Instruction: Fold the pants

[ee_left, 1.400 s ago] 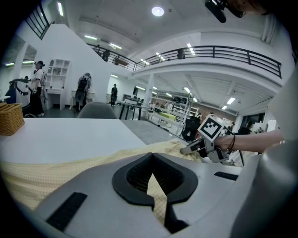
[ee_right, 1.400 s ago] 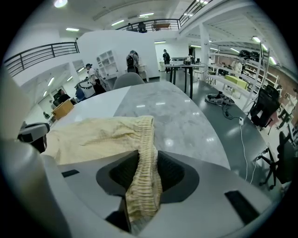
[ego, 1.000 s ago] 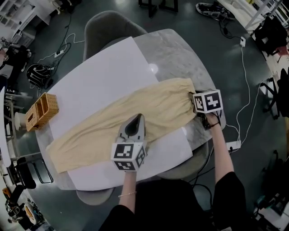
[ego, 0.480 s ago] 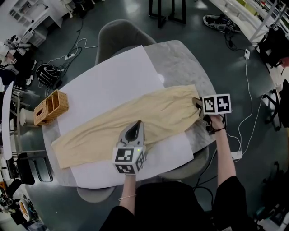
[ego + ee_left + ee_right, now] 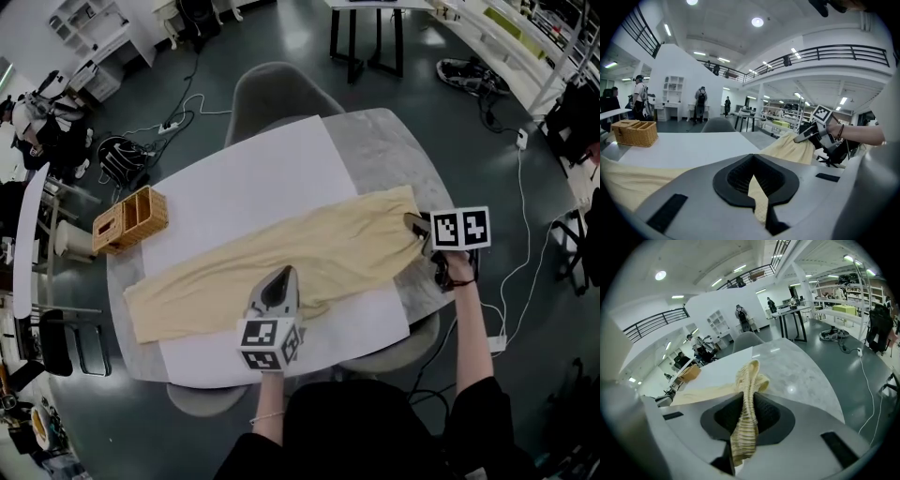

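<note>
The pants (image 5: pixel 211 281) are a soft, cream-yellow cloth, lightly crinkled, lying as one long tapered band slantwise across the white sheet (image 5: pixel 244 183). The sheet itself is smooth, flat and rectangular, and it covers most of a rounded grey marble table (image 5: pixel 375 150). The leg ends reach just past the sheet's left edge, and the gathered waist runs off the sheet's right edge. My right tongs (image 5: pixel 415 223) have just been closing and now grip the waistband. In the right gripper view the ribbed, elastic-puckered strip of the pants (image 5: pixel 749 376) stands pinched between the black, finely ridged pads (image 5: pixel 766 416) of the right tongs (image 5: pixel 745 418) and bunches into a loose curl above them. Seen from the left gripper view, that corner of the pants (image 5: pixel 790 147) hangs in soft folds from the right tongs (image 5: pixel 806 136), held up clear of the sheet's right edge. My left tongs (image 5: pixel 283 273) sit at the near long edge of the pants, about the middle of the sheet. They are closed on the cloth, with a thin wedge of the woven fabric showing between the dark pads of the left tongs (image 5: pixel 754 180). A boxy woven wicker basket (image 5: pixel 131 218) with compartments stands just off the sheet's left edge.
</note>
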